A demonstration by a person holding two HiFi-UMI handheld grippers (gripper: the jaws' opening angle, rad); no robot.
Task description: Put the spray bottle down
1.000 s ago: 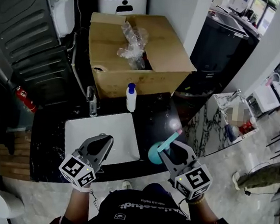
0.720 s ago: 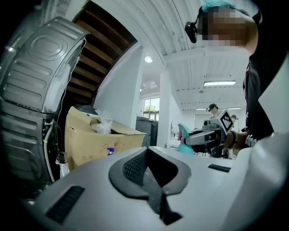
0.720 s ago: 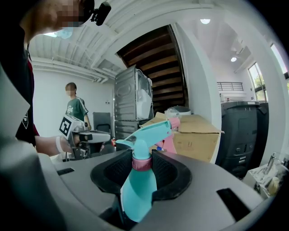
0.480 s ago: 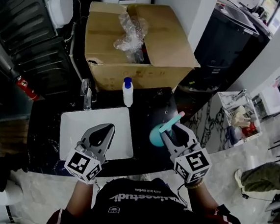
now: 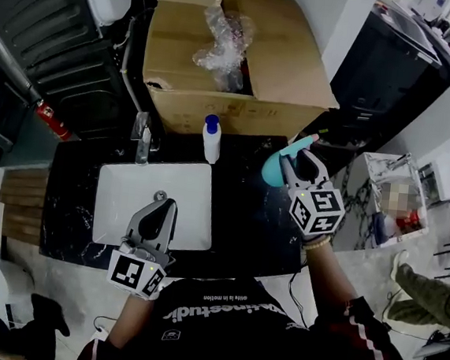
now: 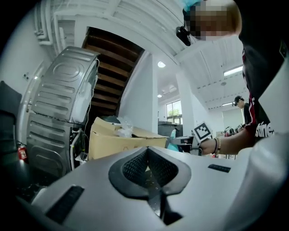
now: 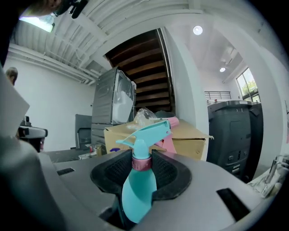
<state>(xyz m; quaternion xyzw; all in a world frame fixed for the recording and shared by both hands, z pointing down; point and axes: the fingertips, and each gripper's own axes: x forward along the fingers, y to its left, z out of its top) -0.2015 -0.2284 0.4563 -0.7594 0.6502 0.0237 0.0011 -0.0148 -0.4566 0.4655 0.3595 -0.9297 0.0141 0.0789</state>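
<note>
R gripper (image 5: 288, 164) pinching teal spray bottle (image 5: 274, 169) at neck | just changed: swinging it from counter's (image 5: 245, 217) front edge to back-right corner, nr cardboard box (image 5: 287, 70) | L gripper (image 5: 156, 218) fingers pressed together, empty, hovering over sink's (image 5: 129, 194) front edge | task: seemingly nearing set-down; not done yet

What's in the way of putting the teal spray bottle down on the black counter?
Nothing visible. The right gripper holds the spray bottle by its neck near the back right corner, and the black counter there looks bare. The white bottle stands off to the left, and the cardboard box sits behind.
</note>
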